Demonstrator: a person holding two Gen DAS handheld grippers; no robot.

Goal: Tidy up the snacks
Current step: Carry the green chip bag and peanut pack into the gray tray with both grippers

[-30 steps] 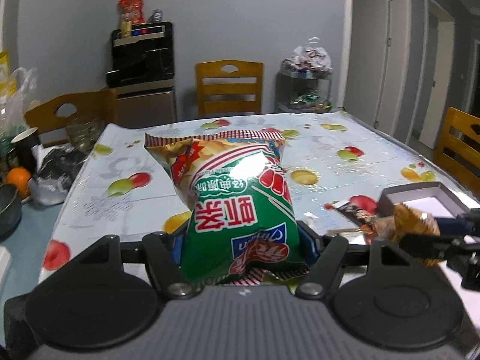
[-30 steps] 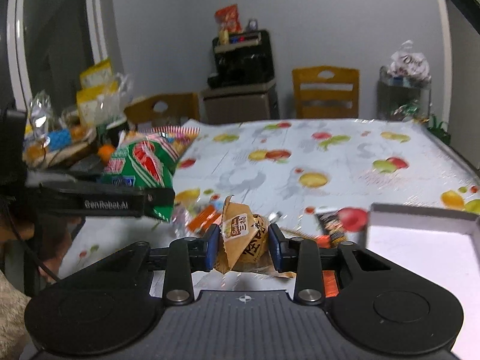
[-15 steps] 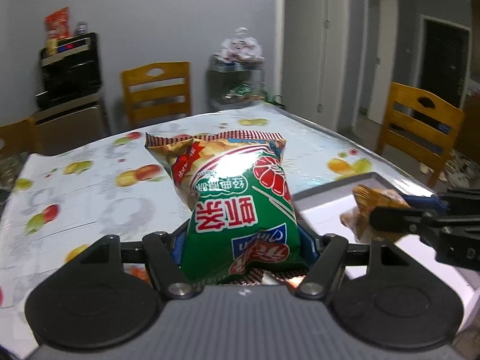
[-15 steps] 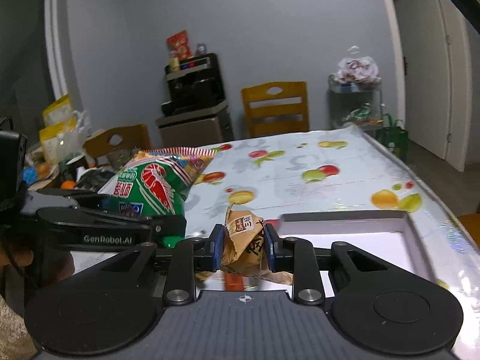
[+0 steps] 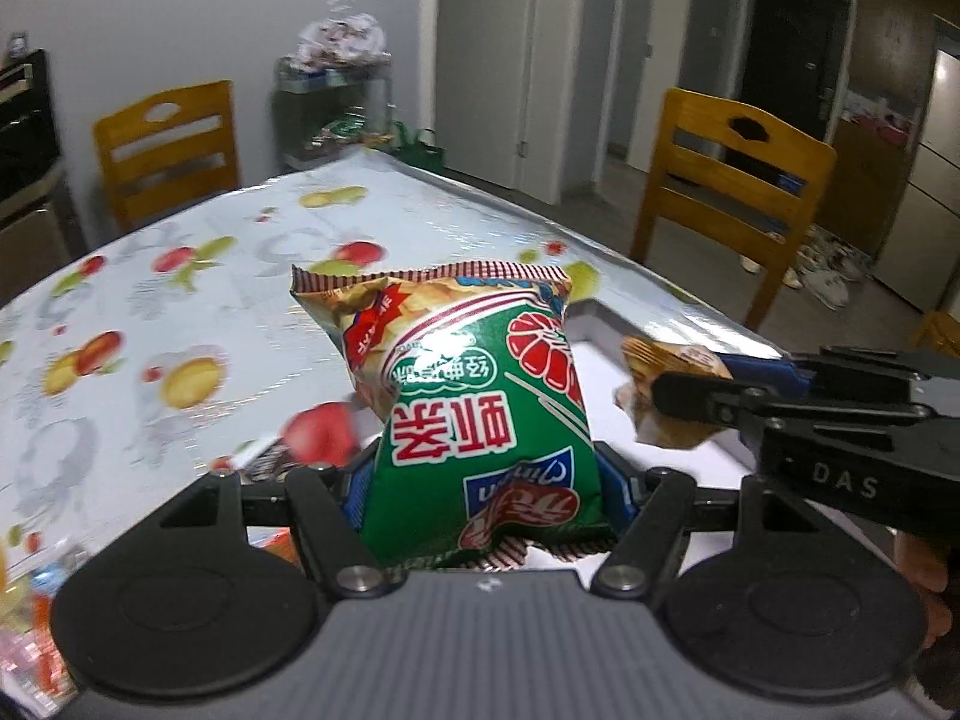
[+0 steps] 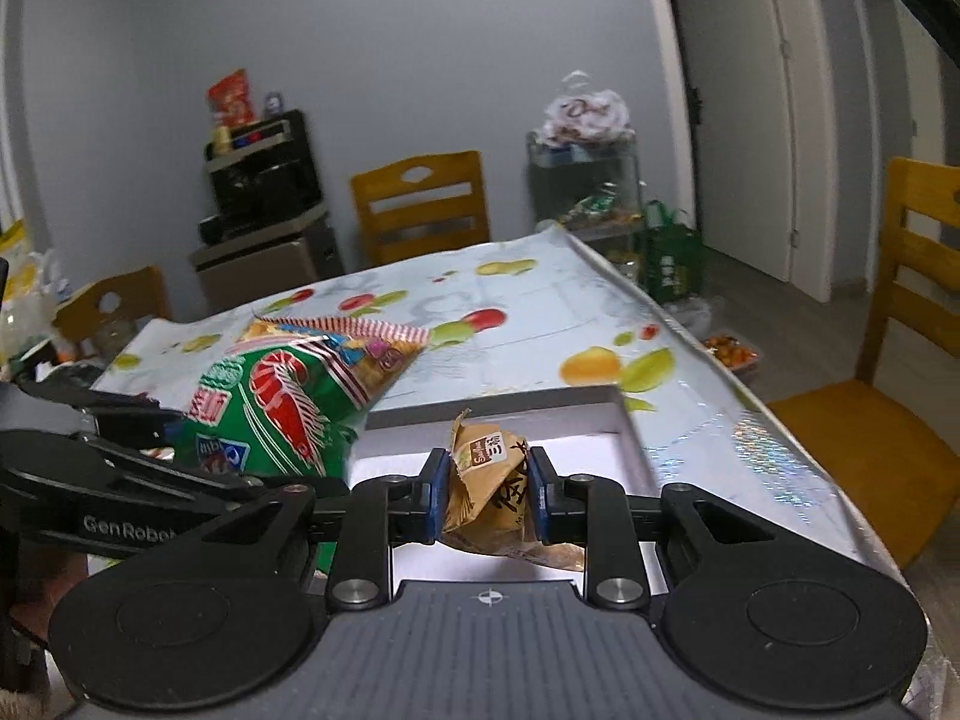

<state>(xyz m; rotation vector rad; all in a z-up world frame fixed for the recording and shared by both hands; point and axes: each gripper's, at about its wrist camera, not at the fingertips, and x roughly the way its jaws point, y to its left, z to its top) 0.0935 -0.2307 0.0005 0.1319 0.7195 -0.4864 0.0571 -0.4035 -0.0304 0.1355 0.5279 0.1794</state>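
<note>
- Both snacks have swung from over the bare fruit-print tablecloth [image 6: 540,306] to above the white tray [image 6: 624,420], now filling the lower centre of the right wrist view.
- Left gripper [image 5: 483,483] clasps the green chip bag [image 5: 474,396]; right gripper [image 6: 487,498] pinches the brown packet [image 6: 489,480], jaws barely tightening.
- Step, I judge: carrying to the tray; next, lower and release inside its walls.
</note>
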